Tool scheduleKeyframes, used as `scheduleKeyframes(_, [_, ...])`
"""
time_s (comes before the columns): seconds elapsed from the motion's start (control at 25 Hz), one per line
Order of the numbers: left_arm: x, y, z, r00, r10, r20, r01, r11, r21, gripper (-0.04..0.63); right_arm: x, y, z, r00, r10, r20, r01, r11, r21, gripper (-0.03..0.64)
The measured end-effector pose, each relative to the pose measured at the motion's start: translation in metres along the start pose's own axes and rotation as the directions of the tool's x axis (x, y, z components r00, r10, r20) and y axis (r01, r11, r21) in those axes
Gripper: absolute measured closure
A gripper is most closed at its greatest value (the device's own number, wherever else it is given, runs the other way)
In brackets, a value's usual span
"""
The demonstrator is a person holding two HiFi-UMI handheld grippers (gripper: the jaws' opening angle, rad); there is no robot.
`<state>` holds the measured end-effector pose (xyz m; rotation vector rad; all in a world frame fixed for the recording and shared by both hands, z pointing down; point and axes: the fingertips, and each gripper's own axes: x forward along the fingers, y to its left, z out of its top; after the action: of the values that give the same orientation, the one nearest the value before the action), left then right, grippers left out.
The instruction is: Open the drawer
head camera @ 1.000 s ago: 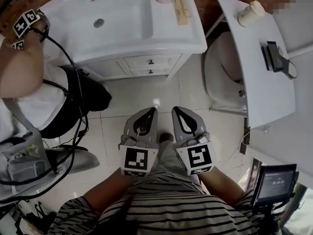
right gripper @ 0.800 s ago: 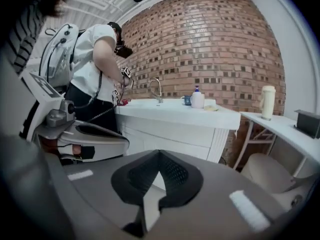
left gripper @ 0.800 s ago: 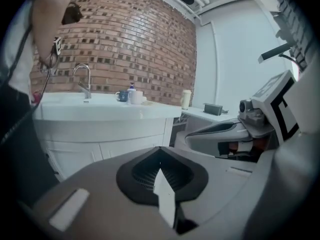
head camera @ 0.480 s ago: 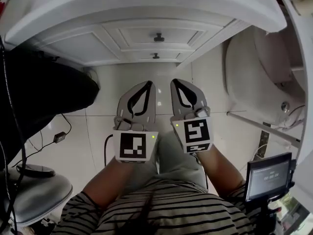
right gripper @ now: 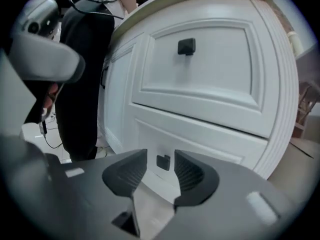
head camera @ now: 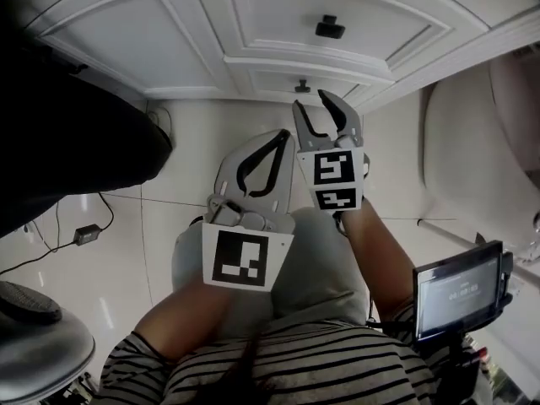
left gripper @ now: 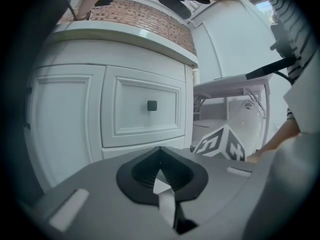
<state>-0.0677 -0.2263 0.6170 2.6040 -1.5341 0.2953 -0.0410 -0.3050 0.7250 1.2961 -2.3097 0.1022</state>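
Observation:
The white vanity has two drawers, one above the other. The upper drawer carries a black knob point(head camera: 330, 27) point(right gripper: 186, 46) point(left gripper: 152, 105). The lower drawer's small black knob point(head camera: 301, 86) point(right gripper: 163, 162) shows in the gap of my right gripper point(head camera: 312, 101) point(right gripper: 160, 154), a little ahead of the tips. That gripper's jaws are opening and its pads touch nothing. My left gripper point(head camera: 284, 135) point(left gripper: 160, 148) is shut and empty, held back and to the left of the right one, facing the drawer fronts.
A cabinet door point(head camera: 135, 40) lies left of the drawers. A person in black clothes point(head camera: 67, 142) stands close at the left. A white toilet point(head camera: 481, 133) is at the right. A small screen point(head camera: 460, 289), a floor cable point(head camera: 84, 233) and a stool point(head camera: 34, 327) are nearby.
Both grippers have dropped from sink height to low in front of the drawers. The right gripper has pushed ahead of the left toward the lower knob and opened its jaws.

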Motion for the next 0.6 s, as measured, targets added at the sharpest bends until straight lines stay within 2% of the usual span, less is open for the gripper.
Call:
scheduleKeyframes(0.2, [-0.008, 0.003, -0.004, 1.0, 0.002, -0.002, -0.002, 0.998, 0.057, 0.58, 0.034, -0.001, -0.016, 0.999, -0.012, -0.031, 0.011, 0.999, -0.036, 0.459])
scheduleKeyframes(0.6, [-0.02, 0.021, -0.009, 0.998, 0.061, -0.005, -0.06, 0.996, 0.072, 0.58, 0.046, -0.004, -0.021, 0.997, -0.072, -0.021, 0.07, 0.995, -0.064, 0.495])
